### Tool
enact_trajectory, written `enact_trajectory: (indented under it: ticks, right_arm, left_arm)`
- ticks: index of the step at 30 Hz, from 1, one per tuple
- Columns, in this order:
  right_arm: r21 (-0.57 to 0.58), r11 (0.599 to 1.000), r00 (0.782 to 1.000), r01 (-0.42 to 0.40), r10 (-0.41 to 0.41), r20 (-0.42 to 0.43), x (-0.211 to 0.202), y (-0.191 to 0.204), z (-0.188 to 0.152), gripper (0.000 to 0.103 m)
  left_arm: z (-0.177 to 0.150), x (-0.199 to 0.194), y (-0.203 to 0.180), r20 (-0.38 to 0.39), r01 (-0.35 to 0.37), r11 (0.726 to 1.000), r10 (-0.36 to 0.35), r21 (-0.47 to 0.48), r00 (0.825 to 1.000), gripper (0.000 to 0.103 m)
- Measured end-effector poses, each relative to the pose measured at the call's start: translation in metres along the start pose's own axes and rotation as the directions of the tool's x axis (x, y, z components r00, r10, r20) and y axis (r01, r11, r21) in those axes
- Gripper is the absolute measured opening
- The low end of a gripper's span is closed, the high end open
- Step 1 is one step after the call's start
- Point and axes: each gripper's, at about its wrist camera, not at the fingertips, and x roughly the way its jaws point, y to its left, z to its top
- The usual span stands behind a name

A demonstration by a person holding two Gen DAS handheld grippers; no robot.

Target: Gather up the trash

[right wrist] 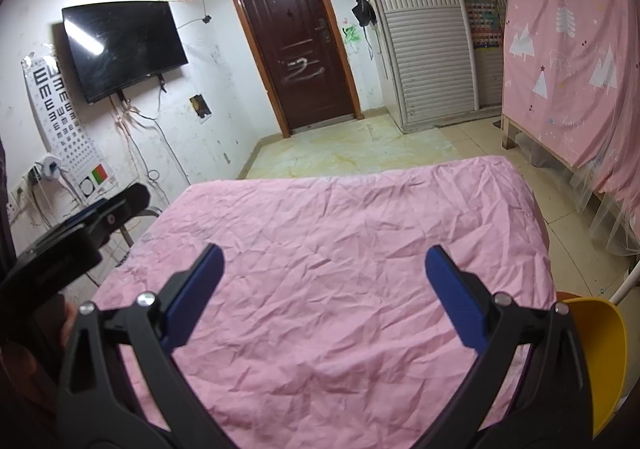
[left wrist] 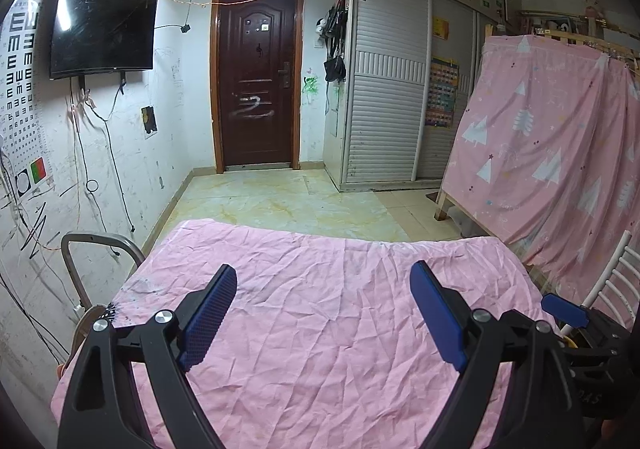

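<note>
A table covered with a wrinkled pink cloth (left wrist: 320, 313) fills the foreground of both views (right wrist: 340, 249). No trash shows on it. My left gripper (left wrist: 322, 277) is open and empty above the cloth's near part. My right gripper (right wrist: 324, 261) is open and empty above the cloth too. A yellow bin (right wrist: 600, 353) stands at the table's right edge, just right of my right gripper. The right gripper's body shows at the right edge of the left wrist view (left wrist: 568, 313), and the left gripper's body shows at the left of the right wrist view (right wrist: 80, 233).
A metal chair frame (left wrist: 96, 249) stands left of the table by the wall. A white chair back (left wrist: 612, 277) and a pink-draped wooden frame (left wrist: 560, 137) are on the right. Tiled floor (left wrist: 288, 205) leads to a brown door (left wrist: 258, 77). A TV (left wrist: 104, 17) hangs on the left wall.
</note>
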Motion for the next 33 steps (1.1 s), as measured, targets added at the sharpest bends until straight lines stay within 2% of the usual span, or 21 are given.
enact_trajectory:
  ticks: [33]
  right_arm:
    - [-0.002,1.0,1.0,-0.001,0.001,-0.003,0.0012,0.0026,-0.0008,0.097]
  left_arm:
    - [-0.0033,0.0057,0.0055,-0.022,-0.018,1.0,0.017,-0.015,1.0,0.079]
